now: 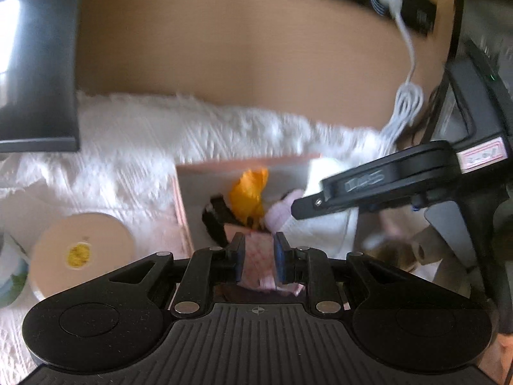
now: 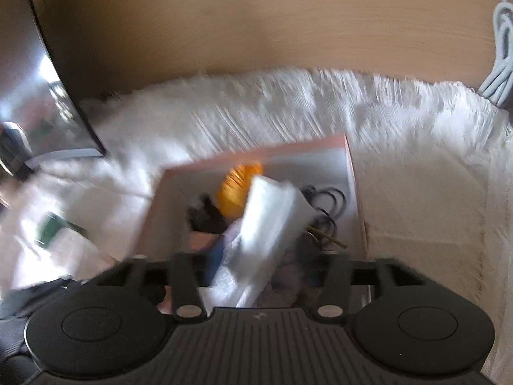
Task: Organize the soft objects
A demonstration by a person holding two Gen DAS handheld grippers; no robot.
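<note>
With several soft things already in the box (image 2: 351, 173), my left gripper (image 1: 259, 253) clamps a pink cloth (image 1: 258, 256) and my right gripper (image 2: 256, 256) seems to clamp a white packet (image 2: 272, 218), both unplaced.

Both wrist views above shared box (image 1: 243, 166)

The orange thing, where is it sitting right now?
The orange thing lies inside the pink-rimmed box on the white fluffy rug, toward the box's far wall. In the left wrist view a black strap lies just to its left.
</note>
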